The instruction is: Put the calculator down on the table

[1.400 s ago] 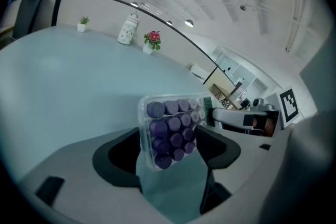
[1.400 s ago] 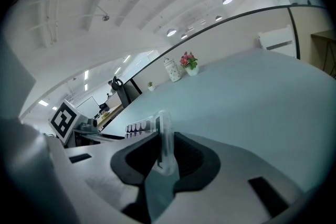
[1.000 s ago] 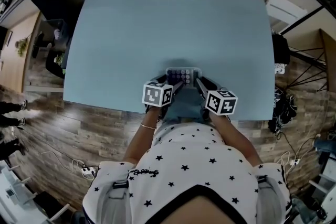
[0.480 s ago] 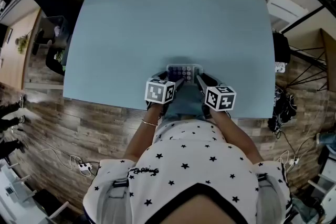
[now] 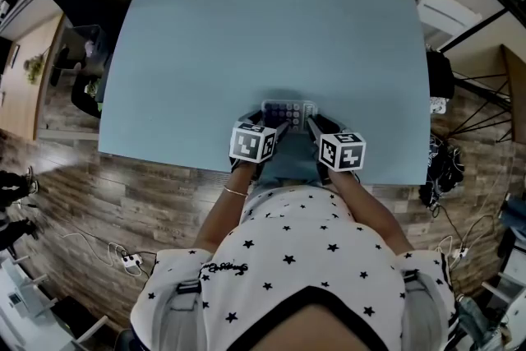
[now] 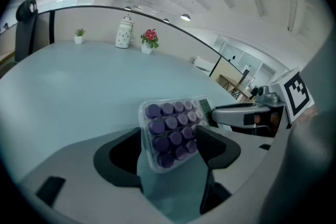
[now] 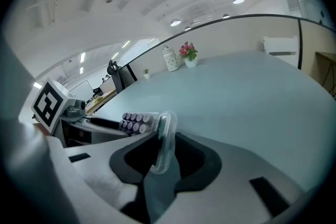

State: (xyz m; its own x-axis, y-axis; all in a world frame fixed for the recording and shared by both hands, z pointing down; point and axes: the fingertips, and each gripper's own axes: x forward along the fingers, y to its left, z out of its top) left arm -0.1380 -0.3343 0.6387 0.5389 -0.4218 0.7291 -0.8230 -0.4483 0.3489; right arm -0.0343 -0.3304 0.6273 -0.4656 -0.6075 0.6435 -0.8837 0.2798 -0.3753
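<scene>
The blue table is broad and bare where I work. The jug and two small plants sit well apart at its far edge, so I have all the room I need.

The calculator is close to the table's near edge, between my two claws. Its purple keys face up and its display end points to my right. It looks very low, but I cannot tell whether its underside is fully on the top.

My left claw has the keypad end between its jaws, closed across the calculator's width, so it carries the weight. My right claw is at the display end, and its jaws are opening. The thin clear edge of the case stands in the gap, and neither pad presses on it.

To do this well, I judge I should keep the left claw steady while the right comes free, so the case does not twist. Then I should lower the near end until the whole back lies flat, and only then spread the left jaws, slowly. The smooth plastic could skate towards the near edge if I nudge it, so I should draw both claws straight back.
</scene>
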